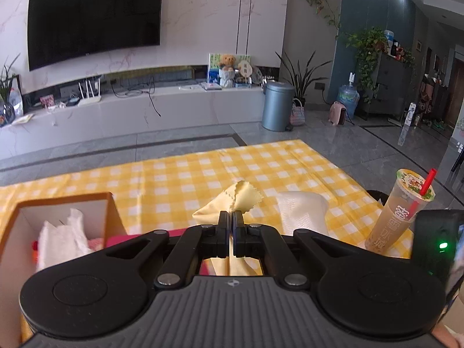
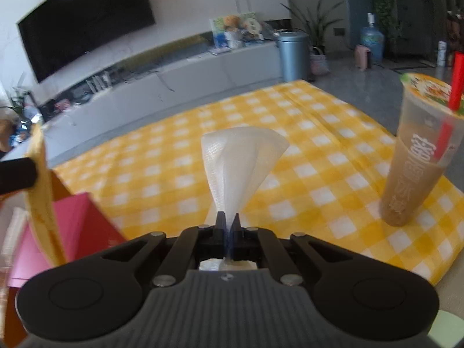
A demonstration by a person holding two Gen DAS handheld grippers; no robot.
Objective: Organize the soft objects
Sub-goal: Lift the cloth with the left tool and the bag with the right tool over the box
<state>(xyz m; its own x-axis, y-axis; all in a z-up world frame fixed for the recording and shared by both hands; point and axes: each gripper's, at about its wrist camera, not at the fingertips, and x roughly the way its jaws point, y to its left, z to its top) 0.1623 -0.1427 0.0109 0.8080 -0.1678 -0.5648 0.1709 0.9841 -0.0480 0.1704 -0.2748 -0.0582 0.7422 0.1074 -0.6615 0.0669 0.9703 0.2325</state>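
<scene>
My left gripper [image 1: 231, 217] is shut on a pale yellow cloth [image 1: 229, 200] with a zigzag edge, which fans out past the fingertips and hangs down behind them. My right gripper [image 2: 228, 217] is shut on a white paper tissue [image 2: 240, 159], which spreads upward from the jaws above the yellow checked tablecloth [image 2: 304, 150]. The same tissue [image 1: 301, 208] shows to the right in the left wrist view, and the yellow cloth [image 2: 40, 191] hangs at the left edge of the right wrist view. An open orange-rimmed box [image 1: 62, 217] at the left holds crumpled white tissue [image 1: 62, 237].
A tall plastic cup of milky tea [image 2: 417, 156] with a red straw stands on the right of the tablecloth [image 1: 188, 179], also the cup [image 1: 397, 211] in the left wrist view. A pink box [image 2: 72, 232] lies at the left. Beyond the table are a grey bin [image 1: 277, 105] and a TV console.
</scene>
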